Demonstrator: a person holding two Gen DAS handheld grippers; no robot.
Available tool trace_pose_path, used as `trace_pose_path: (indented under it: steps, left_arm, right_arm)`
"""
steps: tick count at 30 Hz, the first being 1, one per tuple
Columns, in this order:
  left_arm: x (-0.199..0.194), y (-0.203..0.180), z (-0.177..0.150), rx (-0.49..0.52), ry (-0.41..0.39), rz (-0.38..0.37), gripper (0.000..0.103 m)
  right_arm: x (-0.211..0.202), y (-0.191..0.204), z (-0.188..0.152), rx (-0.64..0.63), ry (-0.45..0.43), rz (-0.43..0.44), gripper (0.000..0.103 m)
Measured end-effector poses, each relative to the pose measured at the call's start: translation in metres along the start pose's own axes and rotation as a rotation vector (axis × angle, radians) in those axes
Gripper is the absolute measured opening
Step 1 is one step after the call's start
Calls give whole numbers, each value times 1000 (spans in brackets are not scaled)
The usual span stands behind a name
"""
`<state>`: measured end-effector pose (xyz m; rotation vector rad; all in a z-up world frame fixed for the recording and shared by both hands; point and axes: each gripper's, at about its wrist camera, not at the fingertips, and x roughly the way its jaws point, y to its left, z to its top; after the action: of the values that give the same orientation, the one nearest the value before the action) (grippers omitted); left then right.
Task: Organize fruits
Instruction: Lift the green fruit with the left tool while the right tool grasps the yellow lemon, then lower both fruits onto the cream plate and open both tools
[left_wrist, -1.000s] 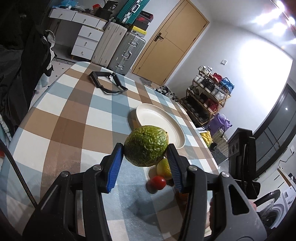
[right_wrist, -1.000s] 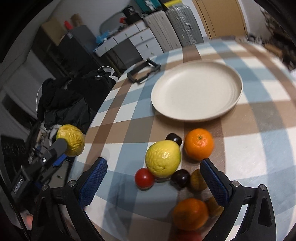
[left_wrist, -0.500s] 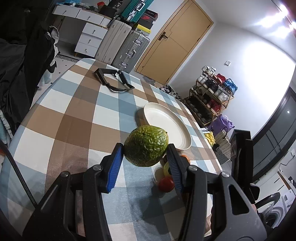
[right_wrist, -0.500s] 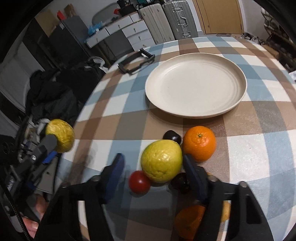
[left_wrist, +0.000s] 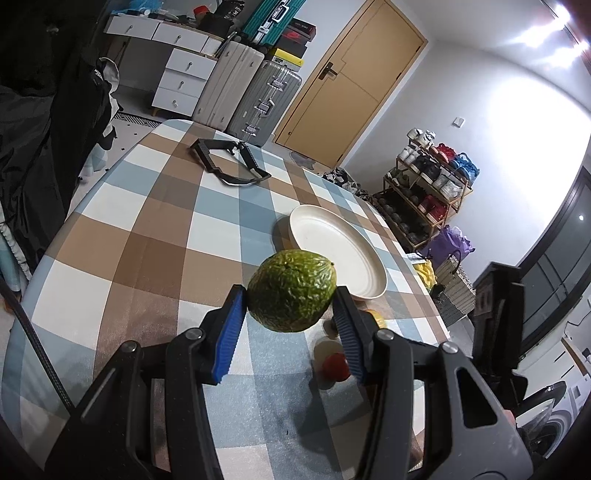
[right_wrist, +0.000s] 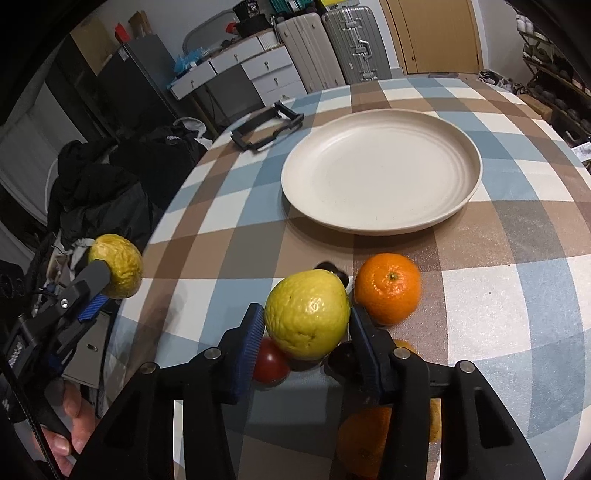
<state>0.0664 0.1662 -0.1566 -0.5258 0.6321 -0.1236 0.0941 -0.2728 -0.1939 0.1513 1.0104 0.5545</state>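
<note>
My left gripper is shut on a bumpy green fruit and holds it above the checked tablecloth; it also shows in the right wrist view at the left table edge. My right gripper is shut on a yellow-green guava among the fruit pile. An orange, a red tomato, dark plums and another orange lie around it. A cream plate stands empty behind the pile; it also shows in the left wrist view.
A black frame-like holder lies at the far side of the table. Dark clothes hang beyond the left table edge. Suitcases, drawers and a door stand behind; a shoe rack is at the right.
My right gripper has closed from wide open onto the yellow-green guava. My left gripper has lifted and drawn back a little with the green fruit in it.
</note>
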Motion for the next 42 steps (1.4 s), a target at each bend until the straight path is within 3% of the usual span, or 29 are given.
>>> trace_pose_path:
  steps: [21,33,42]
  left_arm:
    - [62,-65,31,90,43,3,46]
    - [145,-89,84,116,100,-8,46]
    - [212,-92,116,145,165,-3,46]
  right_arm:
    - [-61,-41,31,13,-239,176,48]
    - [-71,-77,105,25,-283,243,48]
    - [-39,-96,165,26,-245,280,48]
